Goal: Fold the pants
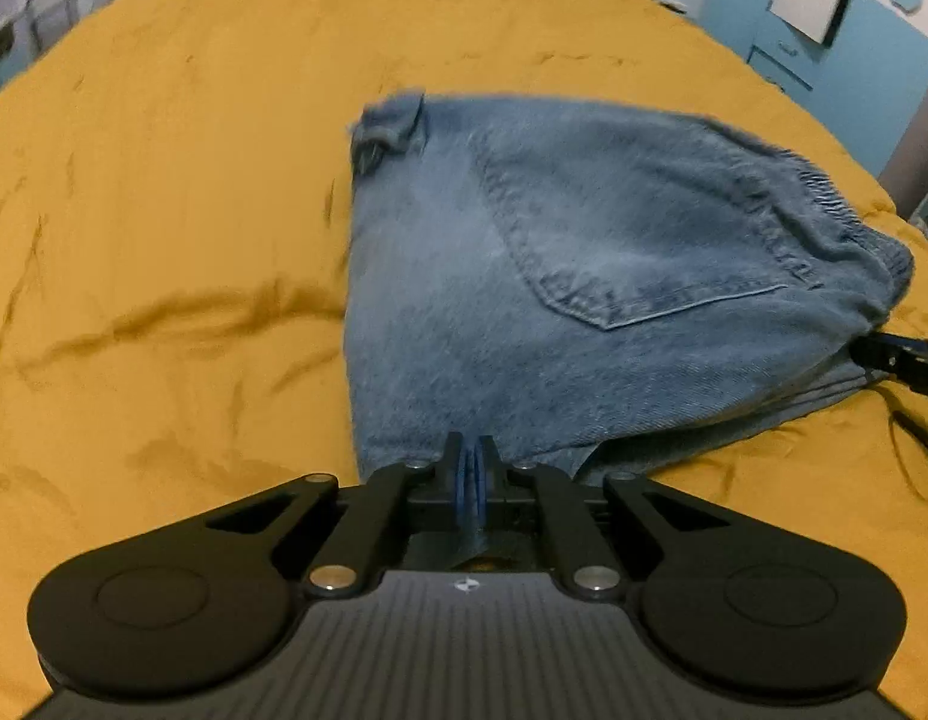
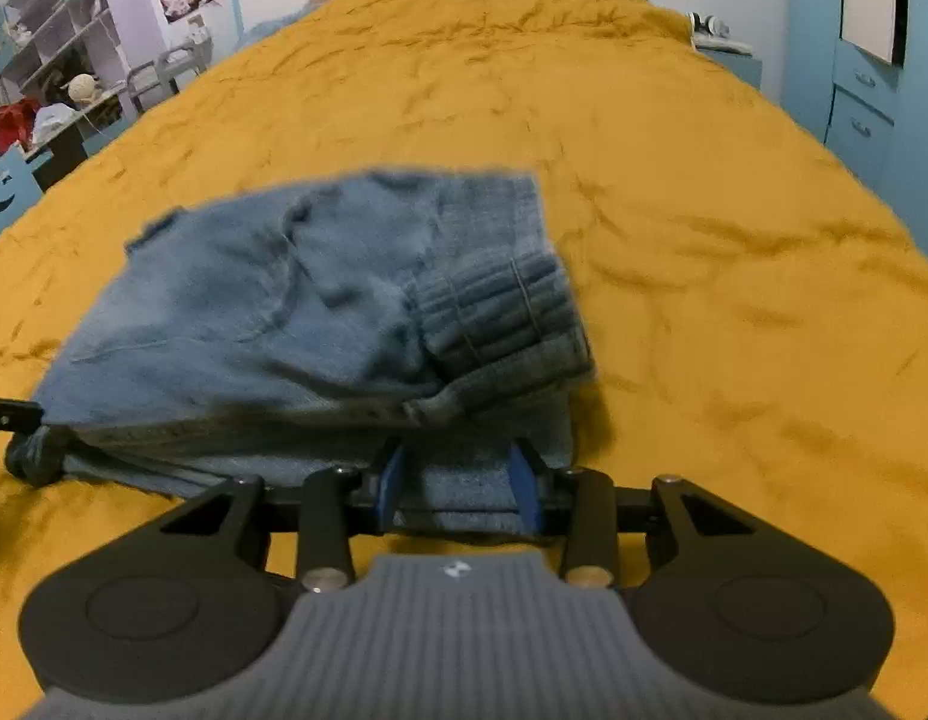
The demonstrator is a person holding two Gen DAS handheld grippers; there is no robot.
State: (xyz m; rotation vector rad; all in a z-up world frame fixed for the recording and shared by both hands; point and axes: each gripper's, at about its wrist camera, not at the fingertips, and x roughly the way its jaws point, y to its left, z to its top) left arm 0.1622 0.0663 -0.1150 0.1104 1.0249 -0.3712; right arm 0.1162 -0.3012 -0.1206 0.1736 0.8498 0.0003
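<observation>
A pair of blue denim pants (image 1: 584, 276) lies folded into a thick bundle on the mustard-yellow bedspread (image 1: 164, 240), back pocket up. My left gripper (image 1: 471, 450) is shut on the near edge of the denim. In the right wrist view the pants (image 2: 284, 312) show their elastic waistband at the right. My right gripper (image 2: 461, 468) has its blue pads apart with a wide fold of denim between them; whether it grips is unclear. Each gripper shows in the other's view, the right one at the right edge (image 1: 902, 360), the left one at the left edge (image 2: 8, 417).
The bedspread (image 2: 704, 240) is wrinkled all around the pants. Blue cabinets (image 2: 866, 96) stand along the right wall, shelves and a cluttered desk (image 2: 56, 102) at the far left. A thin black cable (image 1: 920, 450) lies on the bed at the right.
</observation>
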